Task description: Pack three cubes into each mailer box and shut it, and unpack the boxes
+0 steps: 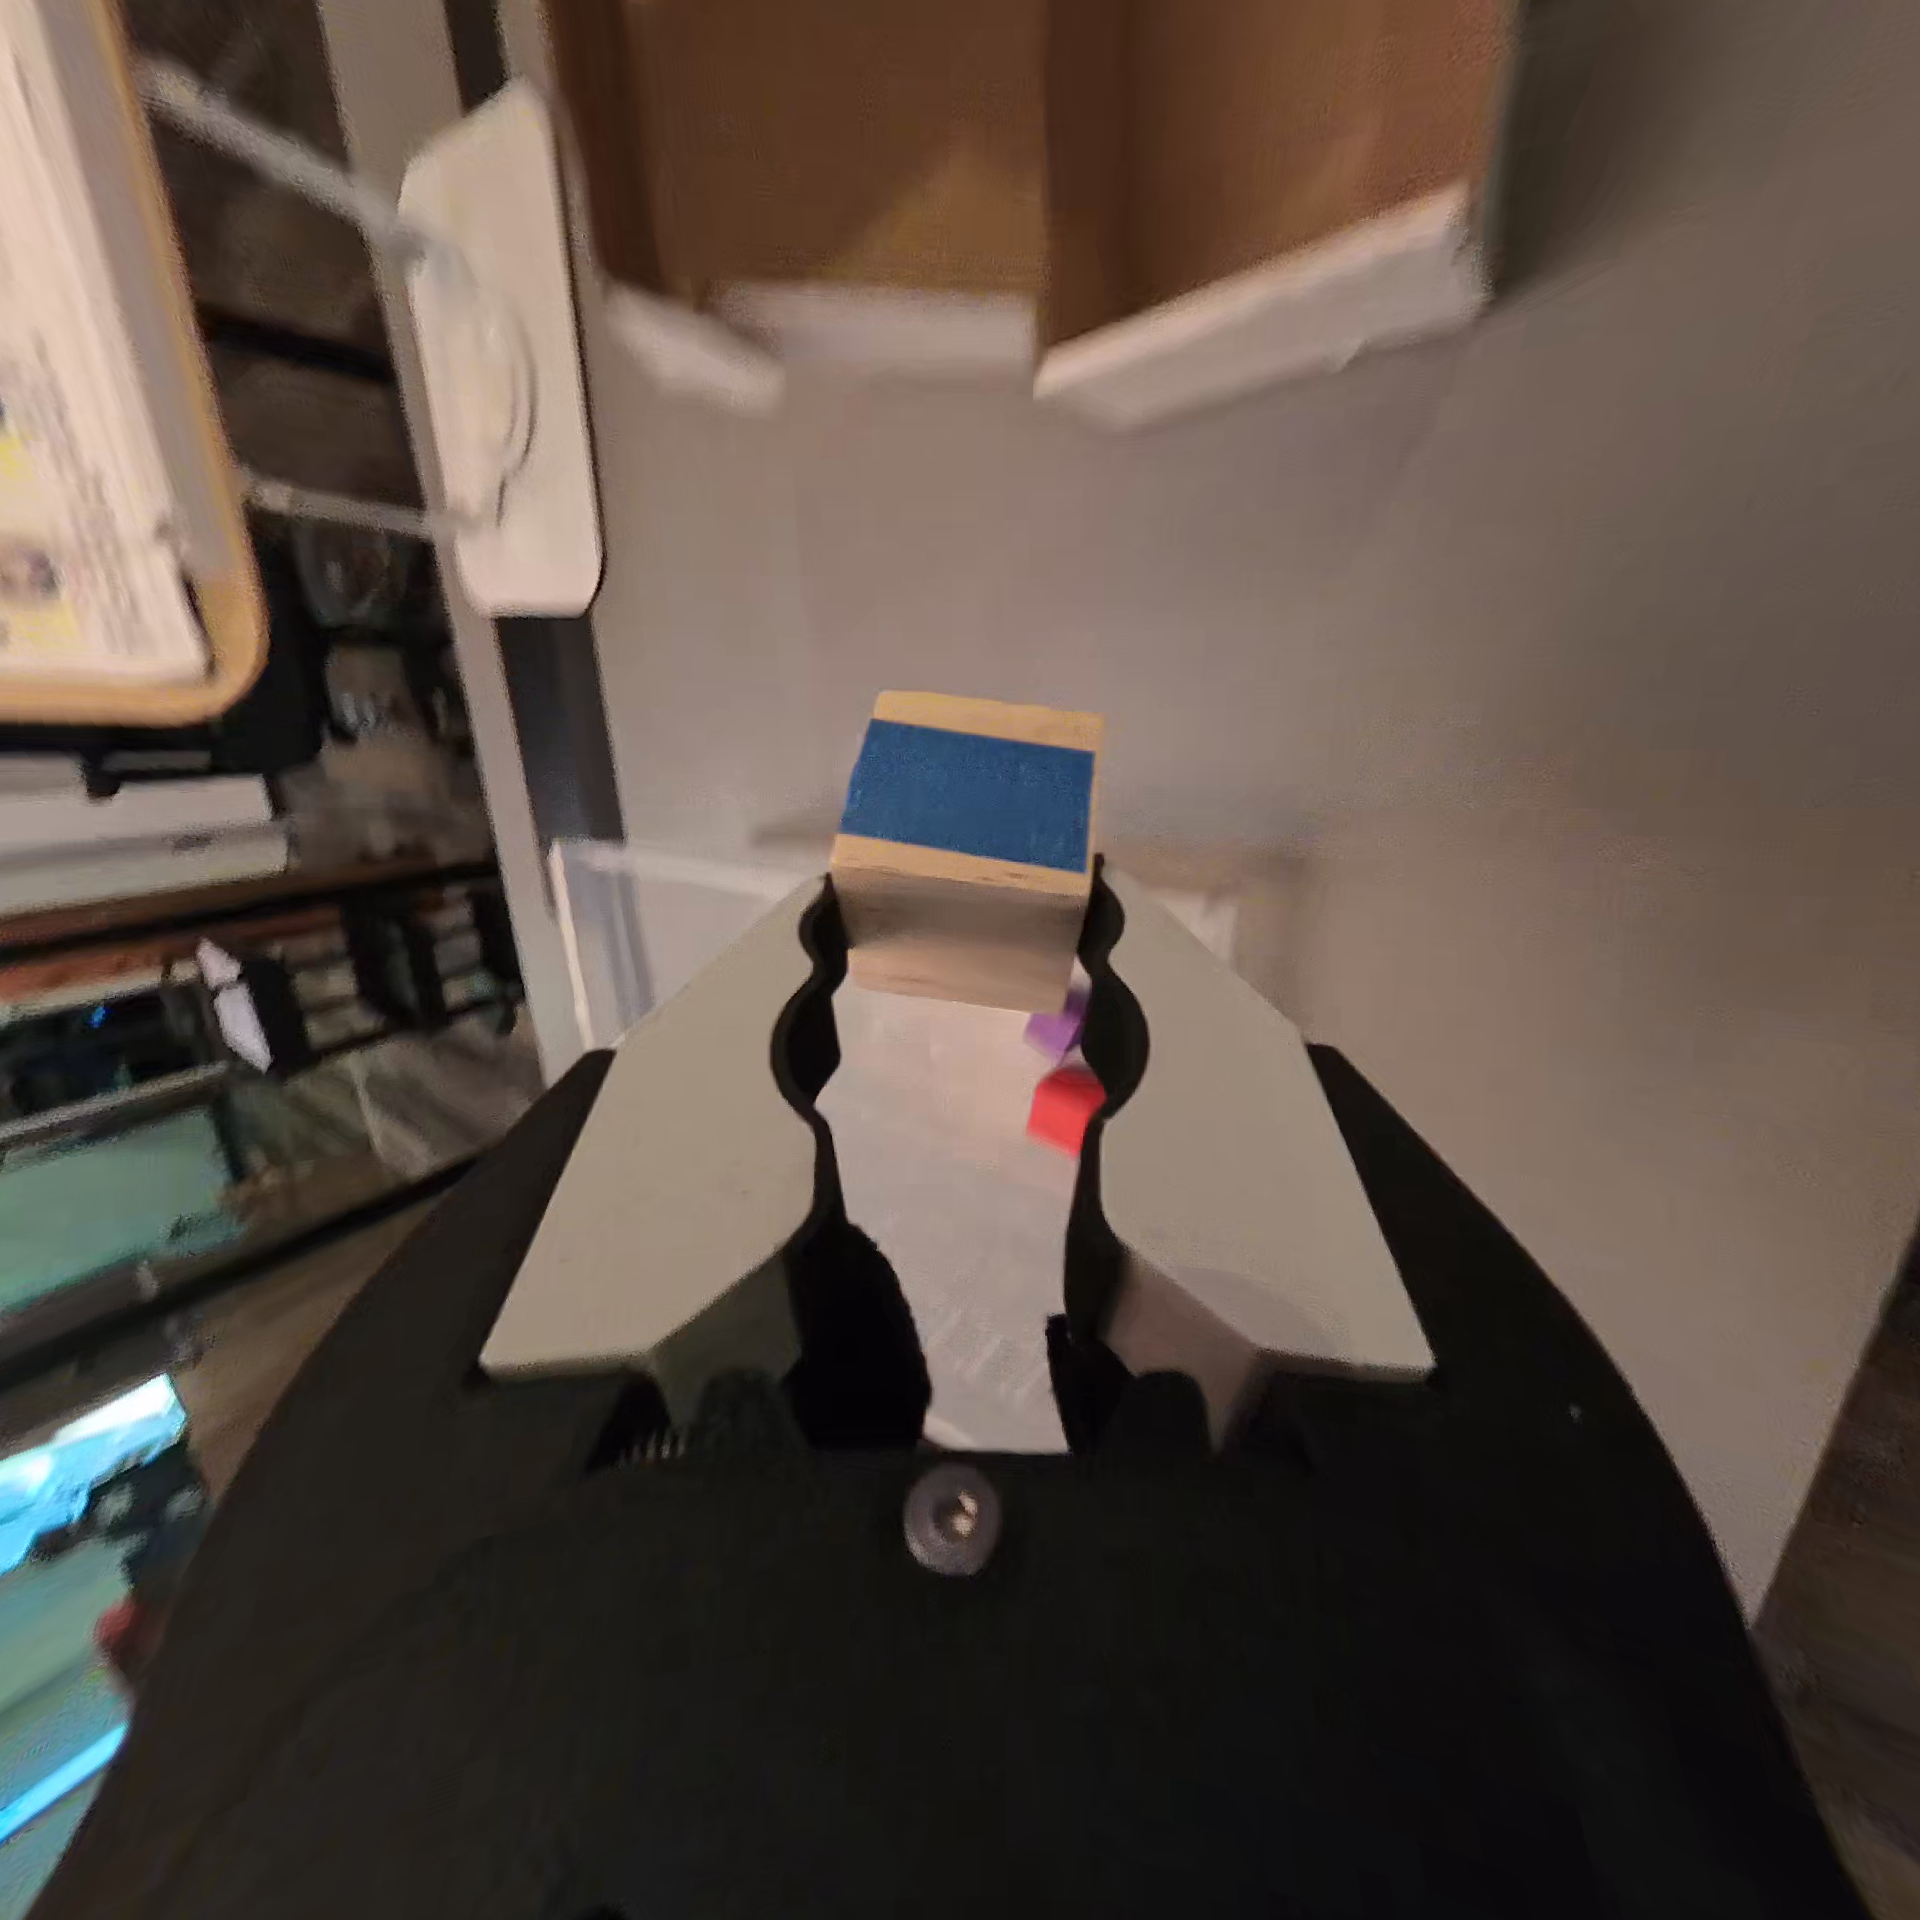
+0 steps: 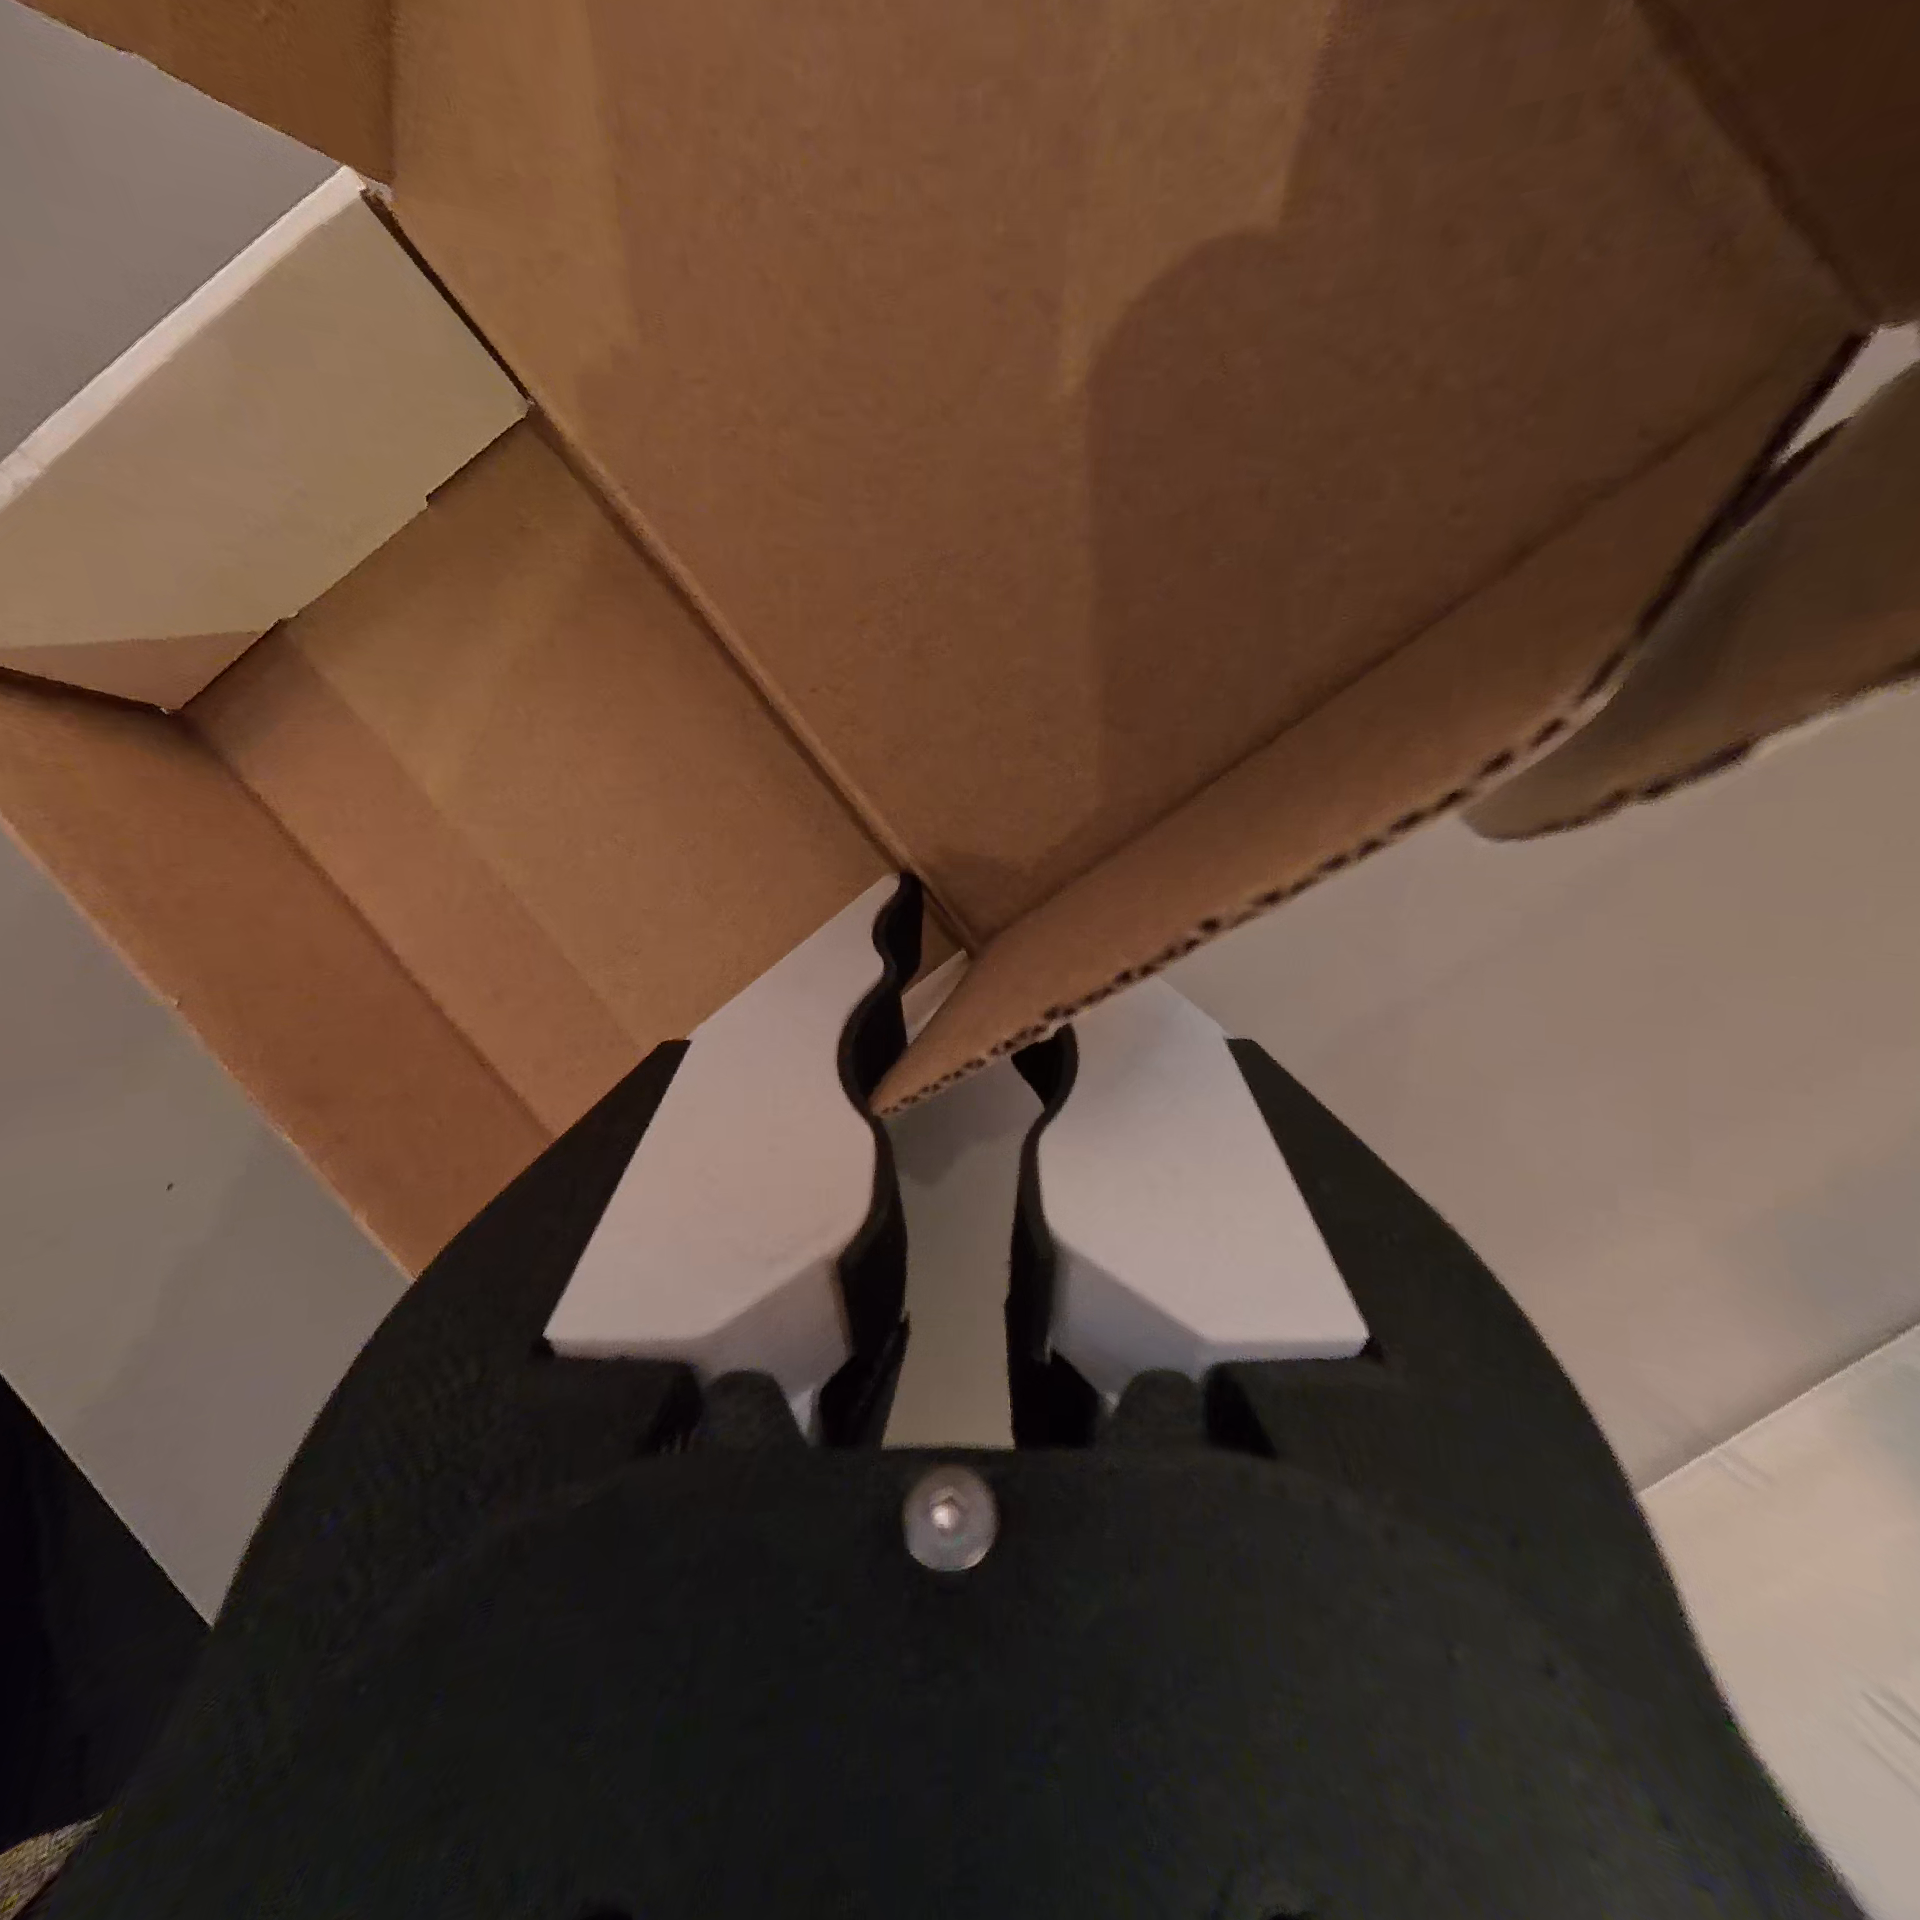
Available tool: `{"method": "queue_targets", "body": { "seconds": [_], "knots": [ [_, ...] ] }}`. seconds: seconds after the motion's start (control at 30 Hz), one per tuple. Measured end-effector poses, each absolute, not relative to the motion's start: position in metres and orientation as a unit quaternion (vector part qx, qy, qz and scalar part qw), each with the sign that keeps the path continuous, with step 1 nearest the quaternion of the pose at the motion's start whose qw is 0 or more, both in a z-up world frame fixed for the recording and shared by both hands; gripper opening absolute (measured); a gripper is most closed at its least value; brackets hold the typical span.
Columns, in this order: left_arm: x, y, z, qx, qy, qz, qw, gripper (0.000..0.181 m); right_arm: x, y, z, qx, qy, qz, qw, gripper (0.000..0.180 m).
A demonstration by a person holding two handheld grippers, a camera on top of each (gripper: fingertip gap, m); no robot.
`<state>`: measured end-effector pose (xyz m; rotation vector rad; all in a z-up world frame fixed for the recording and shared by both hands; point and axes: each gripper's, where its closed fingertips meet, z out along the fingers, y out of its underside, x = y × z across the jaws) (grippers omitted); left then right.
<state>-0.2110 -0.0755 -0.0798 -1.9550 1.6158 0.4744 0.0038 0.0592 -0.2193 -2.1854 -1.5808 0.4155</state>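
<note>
In the left wrist view, my left gripper is shut on a wooden cube with a blue face, held at the fingertips above the white table. A purple cube and a red cube show between the fingers, lower down. The open mailer box, brown inside and white outside, lies ahead, blurred. In the right wrist view, my right gripper is shut on the corner of the box lid, which stands raised. The part of the box's inside that shows is bare.
A clear plastic bin sits under my left gripper, with the loose cubes near it. A white device with a cable lies at the table's left edge. Cluttered shelves stand beyond it. The table's edge and the floor show at lower right.
</note>
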Motion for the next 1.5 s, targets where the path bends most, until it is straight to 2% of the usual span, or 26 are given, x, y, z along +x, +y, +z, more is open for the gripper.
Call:
{"method": "queue_targets", "body": {
  "seconds": [0.23,0.43,0.6,0.8,1.1,1.13,1.2,1.27,1.33,1.5],
  "knots": [
    [-0.101,-0.056,-0.137,-0.721,0.643,0.078,0.247,0.043,0.000,0.059,-0.219,-0.787,-0.563,0.143,0.209,0.013],
    [-0.080,-0.029,-0.197,-0.761,0.628,0.036,0.158,0.043,0.000,0.058,-0.219,-0.788,-0.561,0.141,0.211,0.013],
    [-0.083,-0.032,-0.224,-0.767,0.633,0.068,0.075,0.043,-0.001,0.058,-0.219,-0.786,-0.561,0.148,0.211,0.013],
    [-0.078,-0.029,-0.227,-0.772,0.629,0.078,0.050,0.044,-0.003,0.057,-0.219,-0.784,-0.563,0.155,0.211,0.012],
    [-0.076,-0.024,-0.223,-0.773,0.622,0.084,0.097,0.044,-0.003,0.057,-0.219,-0.782,-0.563,0.159,0.214,0.012],
    [-0.077,-0.025,-0.220,-0.774,0.619,0.077,0.108,0.048,-0.003,0.057,-0.219,-0.782,-0.564,0.160,0.214,0.012],
    [-0.072,-0.027,-0.211,-0.776,0.613,0.046,0.138,0.067,-0.003,0.057,-0.219,-0.781,-0.564,0.161,0.214,0.012],
    [-0.072,-0.027,-0.202,-0.779,0.606,0.029,0.156,0.070,-0.004,0.057,-0.219,-0.780,-0.565,0.163,0.213,0.012],
    [-0.084,-0.030,-0.191,-0.782,0.600,0.045,0.166,0.068,-0.004,0.057,-0.219,-0.780,-0.566,0.162,0.212,0.012],
    [-0.140,-0.054,-0.138,-0.780,0.575,0.088,0.231,0.050,-0.003,0.058,-0.219,-0.779,-0.564,0.165,0.216,0.012]
  ]
}}
